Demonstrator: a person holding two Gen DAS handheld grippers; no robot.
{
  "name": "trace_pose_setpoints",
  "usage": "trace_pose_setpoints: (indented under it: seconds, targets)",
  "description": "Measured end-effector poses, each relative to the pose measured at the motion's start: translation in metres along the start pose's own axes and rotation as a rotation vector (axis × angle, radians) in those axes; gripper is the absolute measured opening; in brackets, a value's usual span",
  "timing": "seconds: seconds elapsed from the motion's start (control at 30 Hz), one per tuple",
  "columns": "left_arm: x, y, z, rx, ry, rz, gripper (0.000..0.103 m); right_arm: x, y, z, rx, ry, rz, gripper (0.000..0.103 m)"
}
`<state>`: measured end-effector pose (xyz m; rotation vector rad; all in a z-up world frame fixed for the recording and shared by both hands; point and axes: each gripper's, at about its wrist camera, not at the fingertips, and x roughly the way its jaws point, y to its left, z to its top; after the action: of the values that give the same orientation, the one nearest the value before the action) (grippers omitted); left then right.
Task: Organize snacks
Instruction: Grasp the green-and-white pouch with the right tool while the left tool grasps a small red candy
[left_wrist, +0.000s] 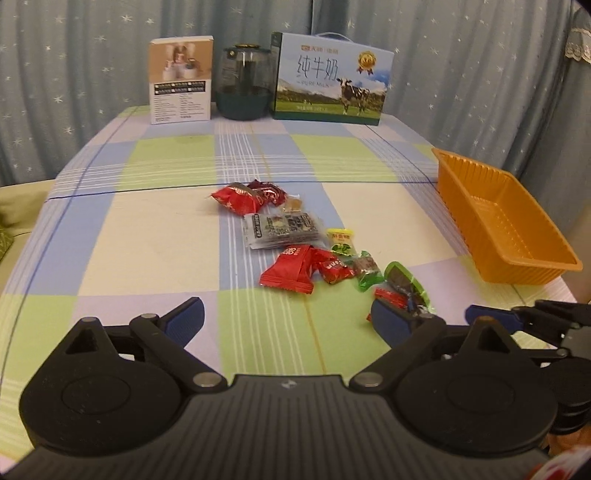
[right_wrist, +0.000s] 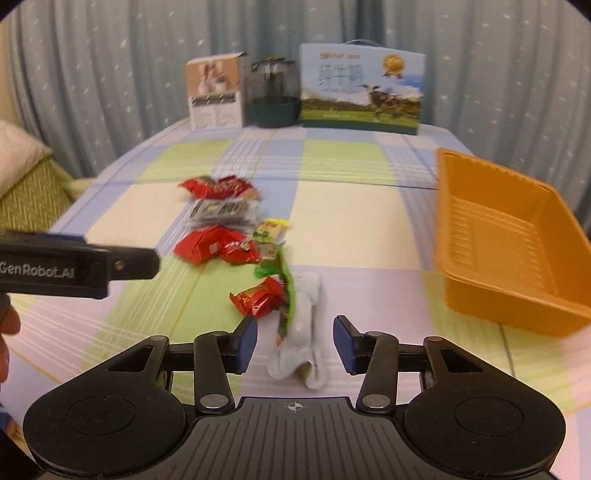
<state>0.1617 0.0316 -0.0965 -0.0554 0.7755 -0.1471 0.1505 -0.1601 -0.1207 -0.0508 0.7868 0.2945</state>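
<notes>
Several wrapped snacks lie in a loose row on the checked tablecloth: red packs (left_wrist: 291, 271), a dark flat packet (left_wrist: 282, 229), a yellow candy (left_wrist: 341, 236) and green-wrapped pieces (left_wrist: 402, 280). My left gripper (left_wrist: 290, 319) is open wide just in front of the row with bare cloth between its fingers; its right finger sits by a green piece. My right gripper (right_wrist: 295, 341) is partly closed around a white-and-green wrapper (right_wrist: 301, 325), with gaps on both sides, so the pads do not touch it. A small red pack (right_wrist: 258, 299) lies just left of it. The orange tray (right_wrist: 509, 254) stands empty.
At the back of the table stand a white carton (left_wrist: 181, 81), a dark glass jar (left_wrist: 242, 86) and a milk box (left_wrist: 330, 79). Blue starred curtains hang behind. The tray (left_wrist: 506, 229) sits near the right table edge. A hand (right_wrist: 7, 332) holds the left tool at the left.
</notes>
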Motion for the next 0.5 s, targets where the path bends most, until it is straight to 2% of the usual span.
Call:
trace_pose_setpoints:
  seconds: [0.07,0.13,0.23,0.37,0.5]
  targets:
    - [0.006,0.003,-0.001,-0.014,0.005,-0.008,0.096,0.011,0.004,0.0,-0.03,0.006,-0.008,0.04]
    - [0.012,0.006,-0.003,-0.031,0.012,-0.015,0.096,0.022,0.005,0.0,-0.047,0.021,-0.018,0.033]
    - [0.016,0.009,-0.007,-0.04,0.022,-0.014,0.096,0.031,0.006,-0.002,-0.074,0.026,-0.051,0.032]
    - [0.02,0.008,-0.01,-0.027,0.026,-0.026,0.096,0.035,0.005,-0.004,-0.078,0.025,-0.048,0.03]
    - [0.021,0.003,-0.01,-0.013,0.018,-0.051,0.096,0.032,-0.004,-0.004,-0.023,0.021,-0.03,0.027]
